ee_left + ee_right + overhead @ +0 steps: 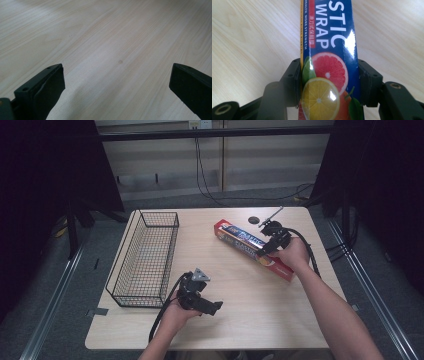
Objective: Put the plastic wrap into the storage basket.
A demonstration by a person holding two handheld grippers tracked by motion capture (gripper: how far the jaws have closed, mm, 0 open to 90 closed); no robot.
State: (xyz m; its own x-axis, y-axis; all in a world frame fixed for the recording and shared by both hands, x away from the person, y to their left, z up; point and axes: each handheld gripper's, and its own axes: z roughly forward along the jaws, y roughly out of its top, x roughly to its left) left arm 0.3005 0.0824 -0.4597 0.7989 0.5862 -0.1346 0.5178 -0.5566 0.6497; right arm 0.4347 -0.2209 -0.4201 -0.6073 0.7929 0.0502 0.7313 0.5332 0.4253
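While glossy, right tongs (pixel 329 83) clamp rectangular plastic-wrap box (pixel 328 50).

Pale matt wood-grain table (pixel 105 37), glossy printed plastic wrap box (pixel 329 50), black wire-mesh basket (pixel 145 260).

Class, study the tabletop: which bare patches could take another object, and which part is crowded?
Free: the wood between the wire basket and the plastic wrap box, and the near right corner of the table. Crowded: the left gripper beside the basket's near end, and the right gripper on the box.
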